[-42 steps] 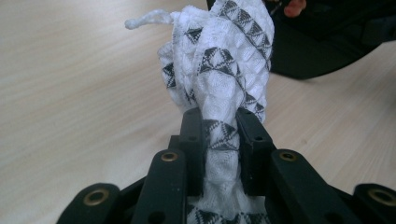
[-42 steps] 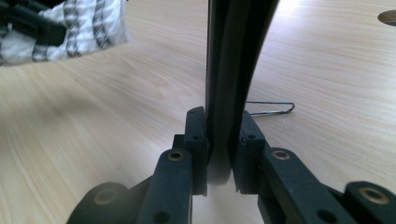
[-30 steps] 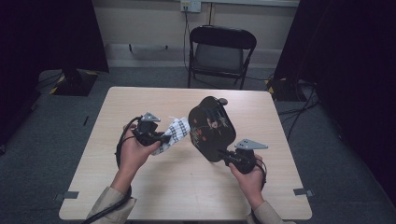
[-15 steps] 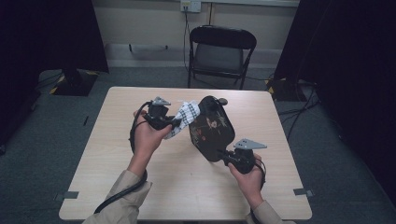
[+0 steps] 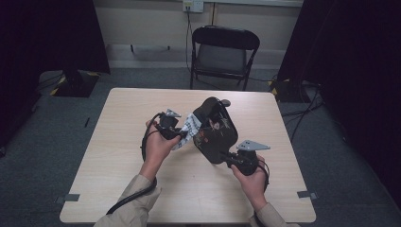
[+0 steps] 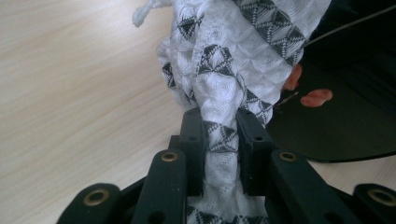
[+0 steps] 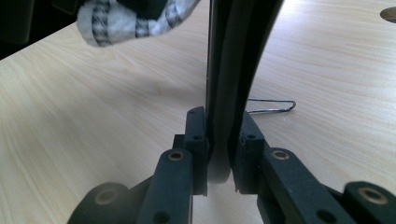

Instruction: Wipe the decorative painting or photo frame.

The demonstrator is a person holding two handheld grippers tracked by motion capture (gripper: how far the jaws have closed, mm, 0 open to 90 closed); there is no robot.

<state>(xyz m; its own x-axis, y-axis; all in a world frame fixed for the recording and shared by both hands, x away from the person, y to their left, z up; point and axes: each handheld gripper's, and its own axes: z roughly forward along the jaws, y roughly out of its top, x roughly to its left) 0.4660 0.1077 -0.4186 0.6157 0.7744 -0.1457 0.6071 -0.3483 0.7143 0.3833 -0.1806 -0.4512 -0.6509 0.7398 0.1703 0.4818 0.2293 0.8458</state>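
Nearest to me, the right gripper (image 5: 230,158) had its jaws clamped on the near edge of the black pan (image 5: 215,130), holding it up on edge above the table (image 5: 118,189). In the right gripper view the rim sat thin and rigid between the pads, so I judged it stiff and fairly heavy for a one-edge hold, likely to swing or slip if I eased off; a grip near the rim by the handle end looked safest. A thin wire loop (image 7: 273,106) lay on the wood just past it.

A bit farther off, the left gripper (image 5: 182,135) was closed on a bunched white and black patterned cloth (image 6: 233,60), pressed against the pan's face. The cloth looked soft, light and floppy, so pinching a thick wad, as it was, seemed right. Past the table stood a folding chair (image 5: 226,54).
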